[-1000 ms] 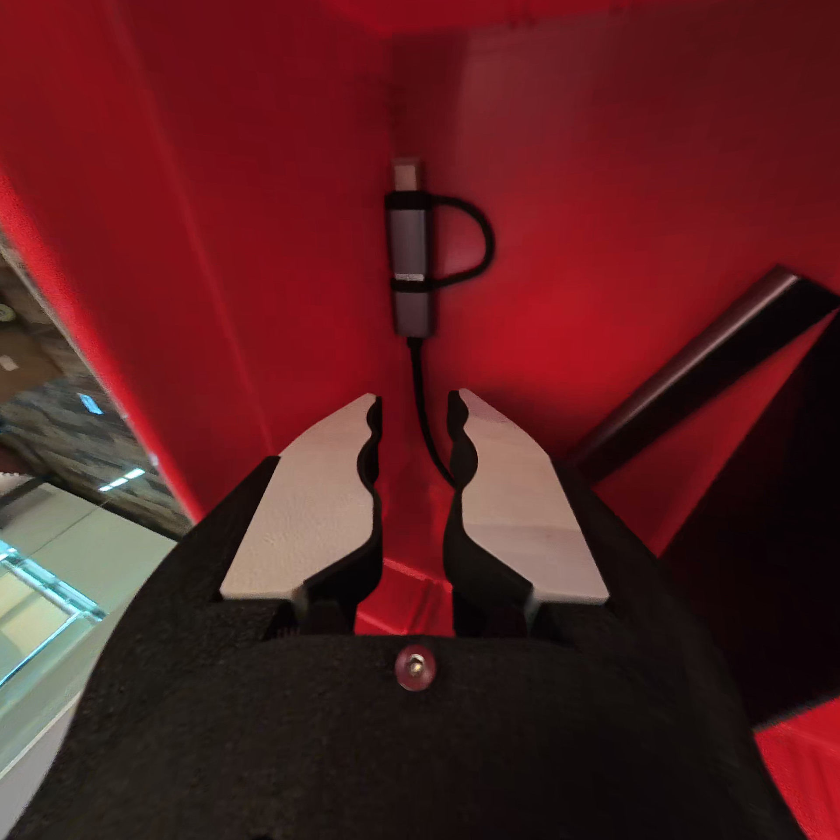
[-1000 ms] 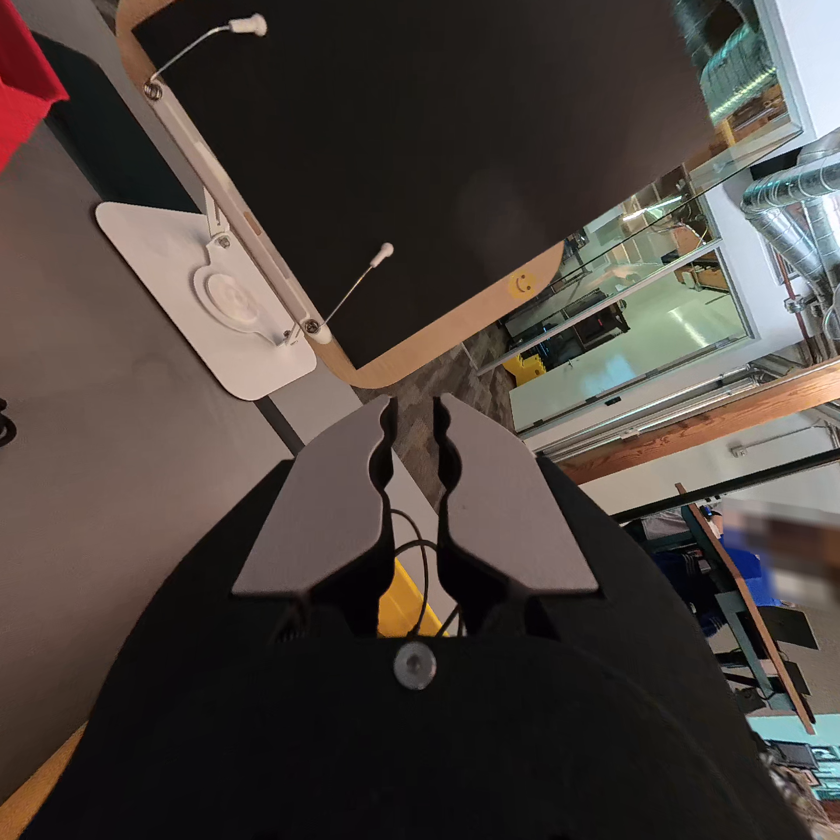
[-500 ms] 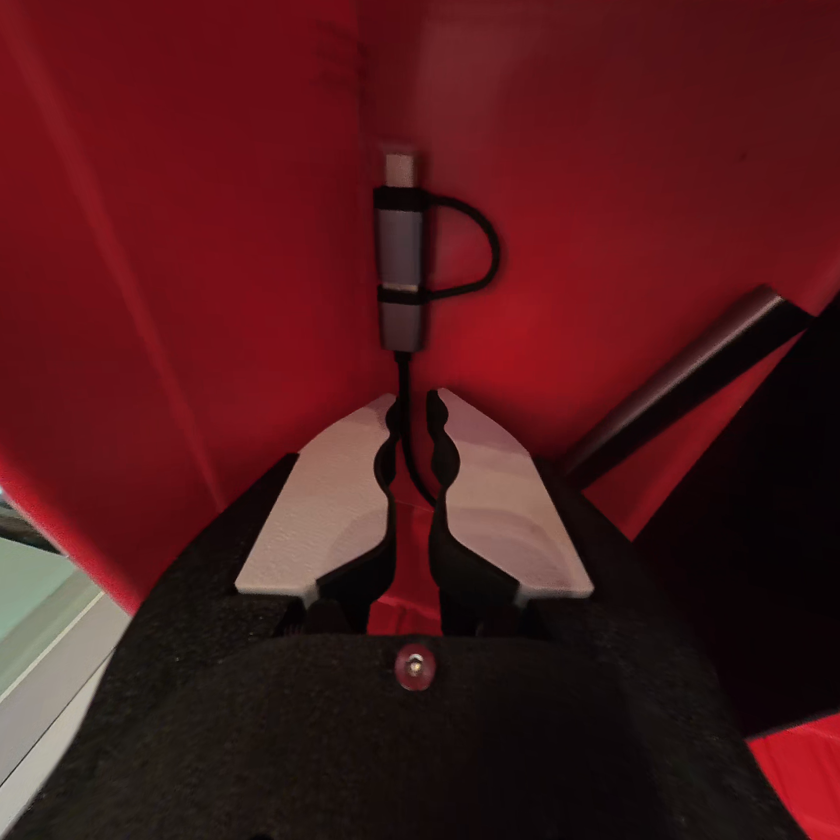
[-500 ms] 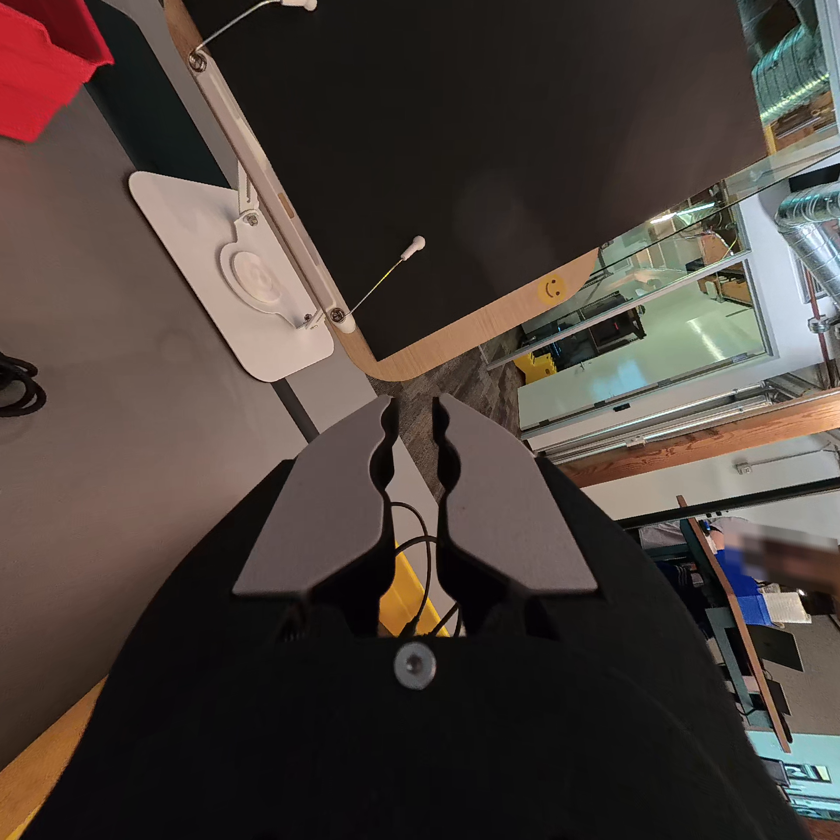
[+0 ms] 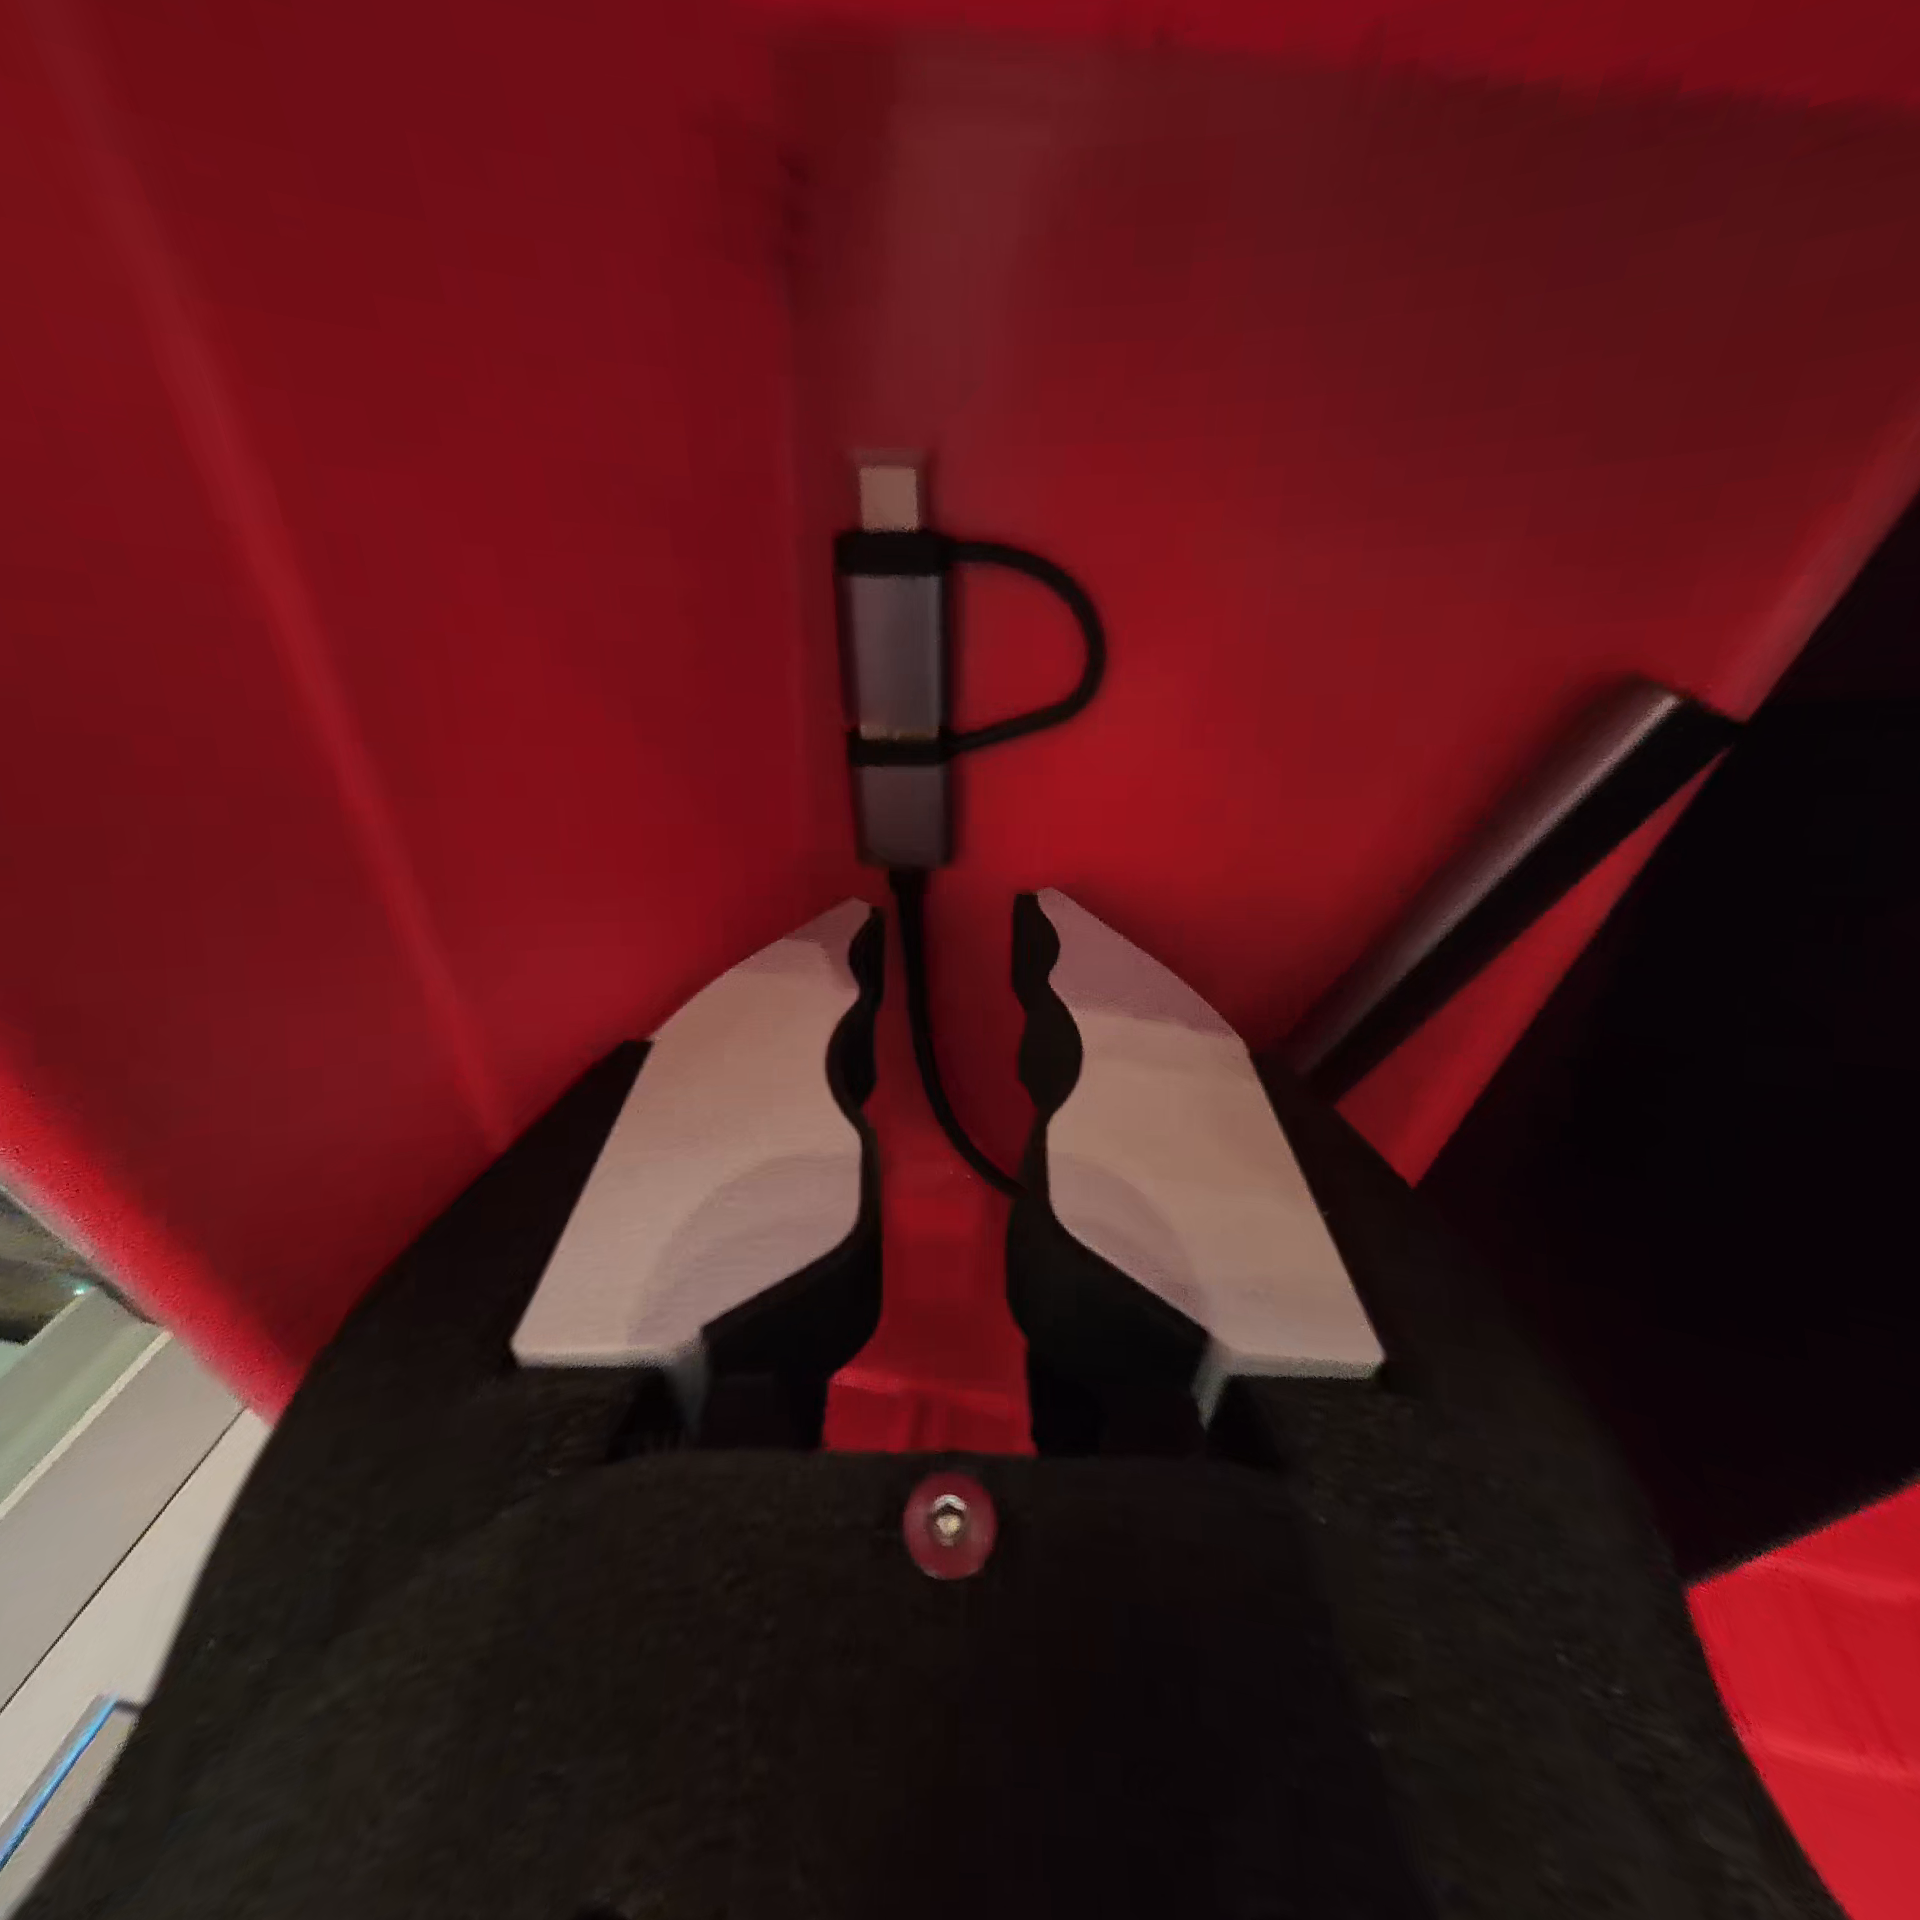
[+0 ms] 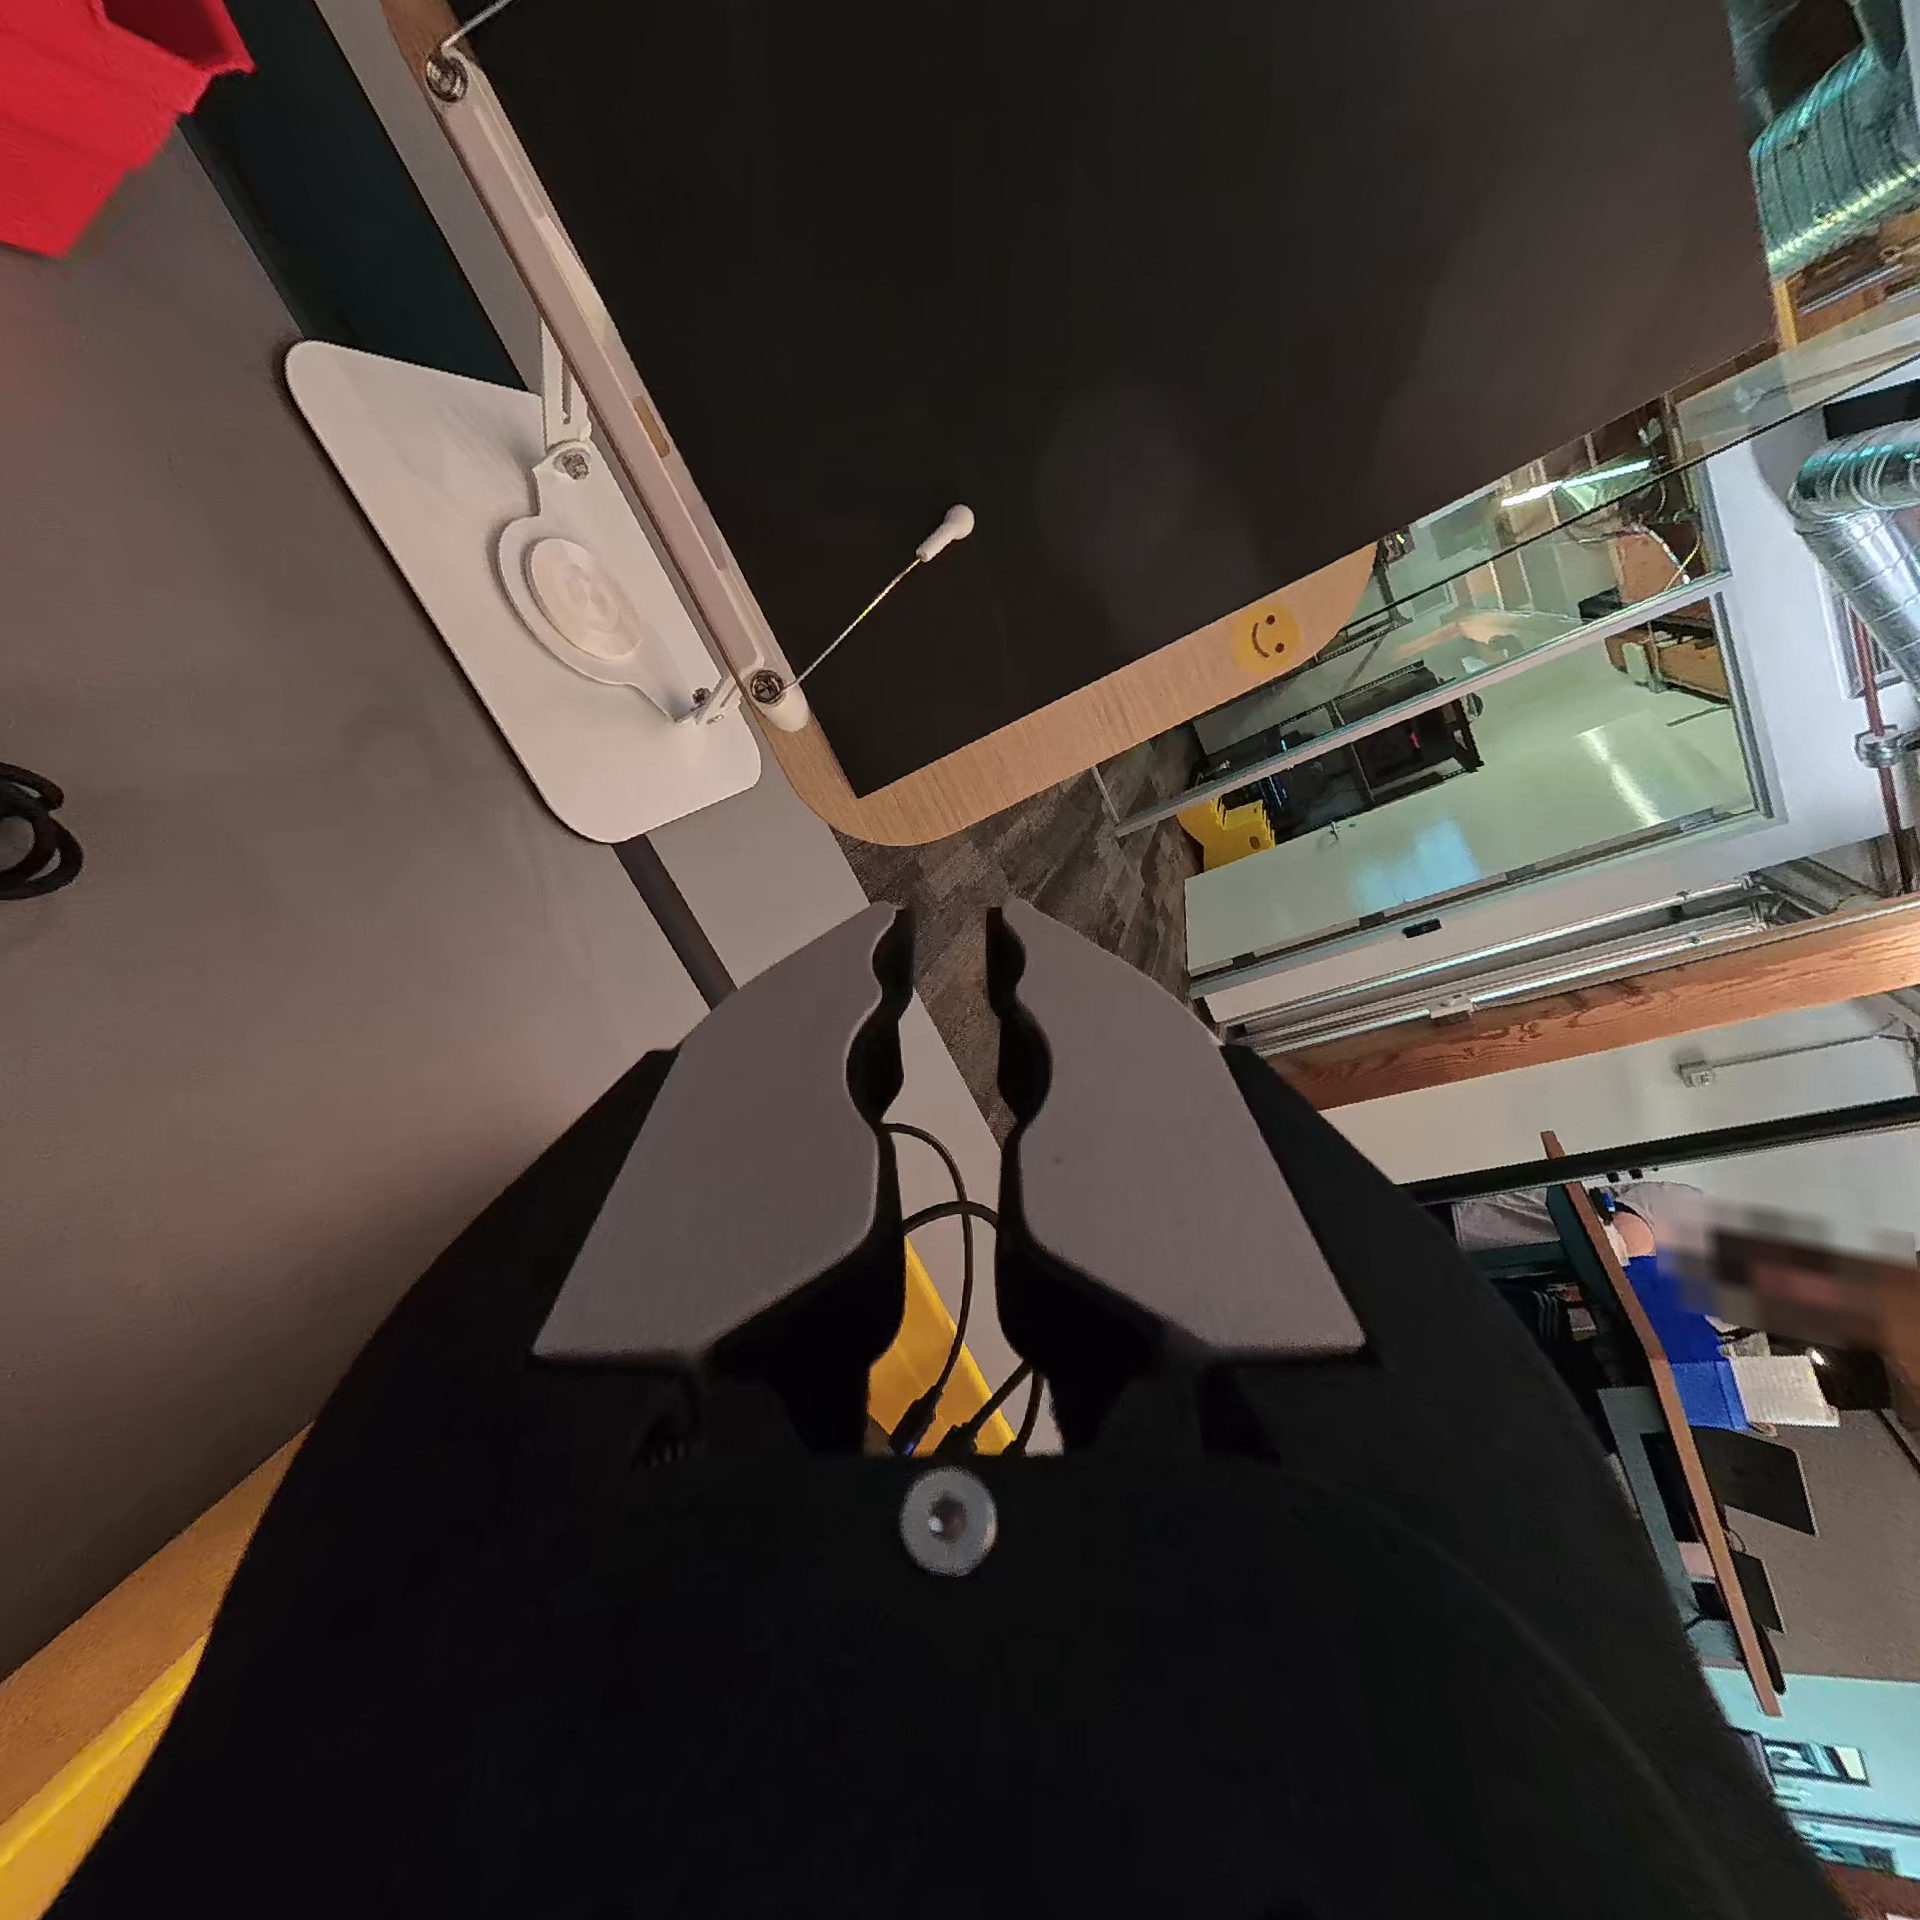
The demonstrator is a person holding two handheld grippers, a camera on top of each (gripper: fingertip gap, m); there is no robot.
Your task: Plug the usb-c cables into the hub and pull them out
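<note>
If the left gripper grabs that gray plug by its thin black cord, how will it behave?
The cord curves between the fingers, so it is probably floppy. The gray plug looks rigid and may dangle and swing. Its small tethered loop might snag on the red bin.

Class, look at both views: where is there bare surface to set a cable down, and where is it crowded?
Free: the grey tabletop between the white base plate and black cable coil. Crowded: the red bin corner, holding the grey plug, its cable and a dark bar.
</note>
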